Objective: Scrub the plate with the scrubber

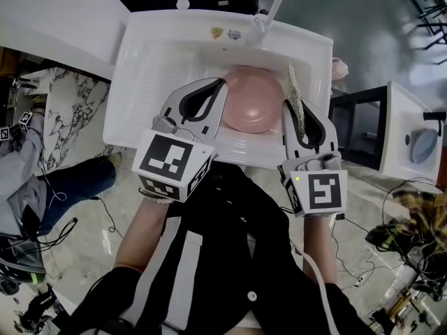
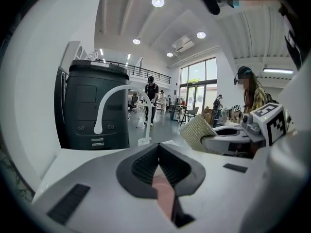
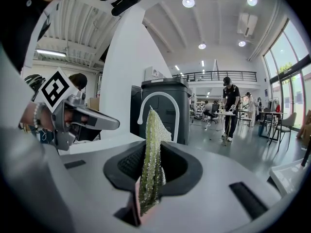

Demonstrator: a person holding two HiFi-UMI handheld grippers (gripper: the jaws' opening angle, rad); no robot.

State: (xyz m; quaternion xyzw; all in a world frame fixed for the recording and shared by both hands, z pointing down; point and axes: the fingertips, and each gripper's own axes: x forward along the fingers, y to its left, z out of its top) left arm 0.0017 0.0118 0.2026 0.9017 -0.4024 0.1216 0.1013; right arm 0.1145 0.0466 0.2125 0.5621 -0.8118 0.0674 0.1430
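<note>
The left gripper [image 1: 222,82] reaches into the white rectangular ceramic sink [image 1: 140,61], and its jaws are closed on the left rim of the round, pale pink plate [image 1: 251,103]. In the left gripper view, the ribbed dark pads of this gripper [image 2: 158,166] meet at their tips, with a thin strip of the pink plate [image 2: 163,193] pinched between them lower down. The plate sits in the middle of the basin, below the white arched faucet [image 1: 269,9]. Whether it rests on the basin floor cannot be told.

The right gripper [image 1: 292,114] holds a flat, yellow-green mesh scrubber [image 1: 295,96]. The scrubber stands on edge just beside the plate's right rim, and contact between the two is not clear. In the right gripper view, the jaws of that gripper [image 3: 150,164] are clamped on the lower half of the scrubber [image 3: 151,149]. Its top rises upright above them, in front of the faucet [image 3: 163,98]. The left gripper [image 3: 109,124] shows at the left of that view with its marker cube raised.

From the left gripper's side, the scrubber [image 2: 197,132] sticks out of the right gripper [image 2: 211,142] near the faucet [image 2: 112,98]. A dark grey plastic container [image 2: 80,110] stands behind.
</note>
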